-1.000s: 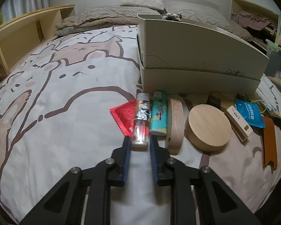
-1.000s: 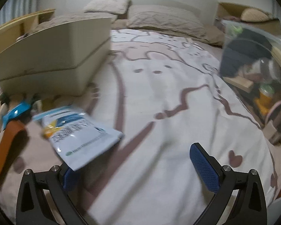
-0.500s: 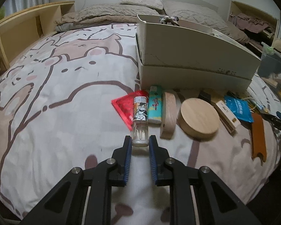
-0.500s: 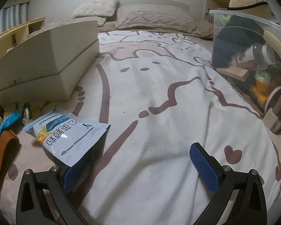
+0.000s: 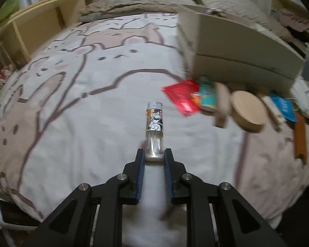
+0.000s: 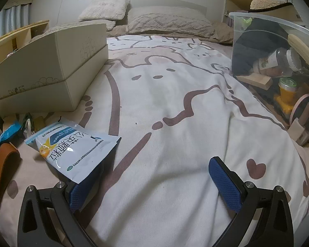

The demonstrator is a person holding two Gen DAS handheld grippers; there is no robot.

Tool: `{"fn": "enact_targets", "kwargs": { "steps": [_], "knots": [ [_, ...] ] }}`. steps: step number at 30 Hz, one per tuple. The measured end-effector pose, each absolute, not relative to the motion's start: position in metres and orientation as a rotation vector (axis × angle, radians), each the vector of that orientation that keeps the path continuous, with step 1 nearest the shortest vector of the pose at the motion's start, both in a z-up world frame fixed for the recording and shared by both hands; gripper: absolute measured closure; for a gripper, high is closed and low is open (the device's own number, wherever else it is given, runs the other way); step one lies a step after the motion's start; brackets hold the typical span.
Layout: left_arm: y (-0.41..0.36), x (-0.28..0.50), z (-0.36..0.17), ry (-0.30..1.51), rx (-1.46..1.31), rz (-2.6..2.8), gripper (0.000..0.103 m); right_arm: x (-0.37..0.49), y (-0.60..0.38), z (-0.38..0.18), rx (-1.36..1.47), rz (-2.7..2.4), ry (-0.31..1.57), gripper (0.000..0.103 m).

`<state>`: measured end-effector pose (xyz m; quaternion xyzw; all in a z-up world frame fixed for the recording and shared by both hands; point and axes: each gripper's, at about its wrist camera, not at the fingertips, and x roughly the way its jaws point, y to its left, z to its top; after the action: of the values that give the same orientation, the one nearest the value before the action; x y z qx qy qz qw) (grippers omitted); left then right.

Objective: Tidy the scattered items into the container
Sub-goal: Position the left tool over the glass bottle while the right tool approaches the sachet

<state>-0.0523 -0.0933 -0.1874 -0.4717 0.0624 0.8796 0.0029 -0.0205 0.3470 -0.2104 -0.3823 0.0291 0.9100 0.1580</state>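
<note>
My left gripper (image 5: pixel 154 154) is shut on the clear base of a lighter (image 5: pixel 155 123) with a cartoon print, held above the bedspread, left of the row of items. That row lies before the cream shoe box (image 5: pixel 237 47): a red packet (image 5: pixel 182 96), a teal lighter (image 5: pixel 208 96), a wooden block (image 5: pixel 221 105) and a round wooden lid (image 5: pixel 248 111). My right gripper (image 6: pixel 152 170) stands open just above the bed. A white and blue pouch (image 6: pixel 72 150) lies over its left finger, with nothing between the pads.
A clear plastic bin (image 6: pixel 278 61) holding jars and wooden pieces stands at the right of the bed. A blue packet (image 6: pixel 9 131) and an orange-brown leather piece (image 6: pixel 4 164) lie near the shoe box (image 6: pixel 47 65). Pillows sit at the bed's head, wooden shelves to the left.
My left gripper has drawn the lighter out of the row and carried it left, away from the red packet and teal lighter. The right gripper has stayed put.
</note>
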Motion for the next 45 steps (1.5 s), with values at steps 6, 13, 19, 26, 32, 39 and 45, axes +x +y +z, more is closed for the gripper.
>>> {"fn": "enact_targets", "kwargs": {
  "steps": [6,13,19,26,32,39,45],
  "knots": [
    [-0.110,-0.065,-0.190,0.253,-1.532,2.817,0.051,-0.020,0.347,-0.211,-1.086,2.606,0.084,0.000],
    [-0.124,-0.075,-0.191,0.247,-1.561,2.860,0.034,-0.018,0.349,-0.210,-1.073,2.618,0.089,0.000],
    [-0.142,-0.091,-0.189,0.278,-1.592,2.925,0.031,-0.011,0.342,-0.206,-1.074,2.642,0.074,0.000],
    [-0.162,-0.111,-0.189,0.266,-1.622,3.002,0.030,-0.010,0.337,-0.194,-1.099,2.688,0.143,0.000],
    [-0.161,-0.103,-0.191,0.194,-1.574,3.000,0.009,-0.024,0.351,-0.194,-1.109,2.588,0.141,0.000],
    [-0.130,-0.097,-0.195,0.223,-1.455,2.853,0.002,-0.018,0.379,-0.199,-1.090,2.468,0.214,0.000],
    [-0.107,-0.108,-0.201,0.260,-1.435,2.787,0.001,-0.008,0.380,-0.191,-1.052,2.510,0.269,0.000]
  ]
}}
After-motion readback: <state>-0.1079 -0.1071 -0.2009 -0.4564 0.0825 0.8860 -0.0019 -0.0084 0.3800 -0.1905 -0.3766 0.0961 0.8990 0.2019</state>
